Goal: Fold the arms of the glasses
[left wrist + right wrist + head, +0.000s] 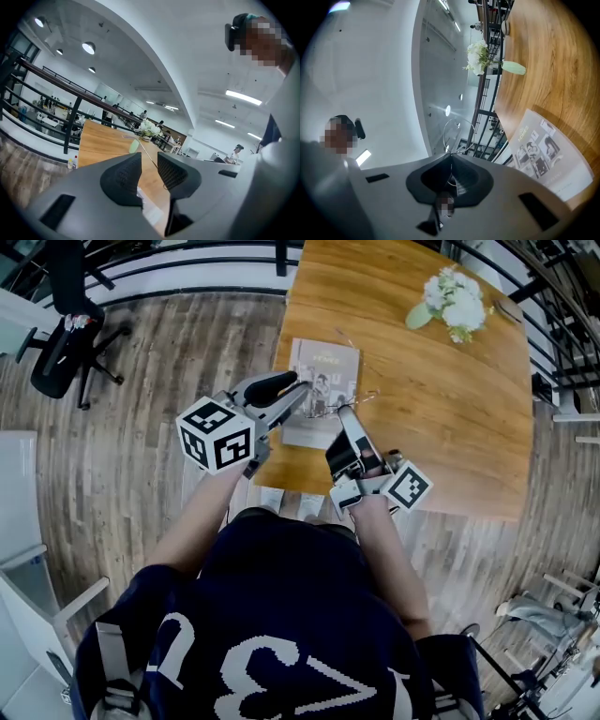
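Navy shirt (281, 615) fills the foreground. Beyond it, the right tool (451, 157) is pinched tight on the glasses (458, 135) by the lens, holding them up over the table (450, 427). The left tool (149, 161) has its jaws apart, with the thin arm (147, 153) running between them. Best to press near the hinge, gently (that wire looks bendy). Below lie a magazine (323, 367) and white flowers (455, 301). There's a plank floor (141, 456) and a black office chair (66, 334).

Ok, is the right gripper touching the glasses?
Touching: the right gripper view shows the right gripper shut on the glasses at the thin frame, one lens poking out.
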Demonstrator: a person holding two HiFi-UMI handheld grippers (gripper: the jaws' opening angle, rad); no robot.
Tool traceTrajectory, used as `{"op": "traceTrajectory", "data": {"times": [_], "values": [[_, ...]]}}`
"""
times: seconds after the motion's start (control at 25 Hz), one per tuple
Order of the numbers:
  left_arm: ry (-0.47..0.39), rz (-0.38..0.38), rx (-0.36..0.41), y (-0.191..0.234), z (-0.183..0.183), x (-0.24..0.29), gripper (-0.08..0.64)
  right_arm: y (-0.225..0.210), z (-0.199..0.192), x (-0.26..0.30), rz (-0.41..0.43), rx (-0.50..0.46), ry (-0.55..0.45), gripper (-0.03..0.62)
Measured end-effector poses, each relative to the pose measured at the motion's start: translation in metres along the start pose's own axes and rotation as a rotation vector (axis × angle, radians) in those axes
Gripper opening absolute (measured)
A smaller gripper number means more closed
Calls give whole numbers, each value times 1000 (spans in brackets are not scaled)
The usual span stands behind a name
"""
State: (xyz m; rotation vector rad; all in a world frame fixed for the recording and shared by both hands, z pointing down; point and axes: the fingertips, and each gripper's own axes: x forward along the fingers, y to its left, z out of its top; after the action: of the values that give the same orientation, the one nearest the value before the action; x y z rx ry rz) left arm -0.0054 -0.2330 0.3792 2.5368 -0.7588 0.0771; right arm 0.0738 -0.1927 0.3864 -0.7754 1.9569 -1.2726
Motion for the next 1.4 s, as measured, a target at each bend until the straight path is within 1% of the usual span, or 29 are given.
{"op": "traceTrajectory", "data": {"times": [0.08,0.16,0.36,0.48,0.72,0.8,0.88,0.96,1.0,1.08,1.12,1.24,1.32,1.4], "values": [[-13,-14,-15,-2,1,-2,75,1,-2,0,3,-3,5,28],[-25,-32,-36,-5,2,-2,55,2,-4,-1,3,-4,10,28],[-32,-99,-108,-10,1,1,40,1,-7,-2,-2,5,17,28],[10,-190,-147,-22,-3,7,31,2,-11,-3,-4,10,32,28],[135,-392,-242,-47,-18,22,26,2,-20,-4,-9,27,58,28],[169,-433,-269,-52,-23,25,25,2,-20,-5,-9,28,59,28],[182,-448,-273,-54,-25,26,25,3,-19,-5,-9,26,57,28],[168,-432,-260,-52,-24,26,26,3,-19,-7,-10,26,52,28],[150,-413,-249,-49,-22,26,29,3,-18,-8,-11,26,48,28],[99,-342,-219,-37,-15,25,32,4,-17,-9,-13,22,45,28],[72,-297,-205,-28,-11,25,47,5,-17,-9,-14,18,44,28],[6,-183,-167,-3,7,25,134,5,-16,-11,-18,3,47,28],[-31,-143,-155,9,22,28,163,5,-17,-11,-20,-7,53,28],[-66,-118,-147,18,38,32,166,6,-18,-12,-22,-20,61,28]]}}
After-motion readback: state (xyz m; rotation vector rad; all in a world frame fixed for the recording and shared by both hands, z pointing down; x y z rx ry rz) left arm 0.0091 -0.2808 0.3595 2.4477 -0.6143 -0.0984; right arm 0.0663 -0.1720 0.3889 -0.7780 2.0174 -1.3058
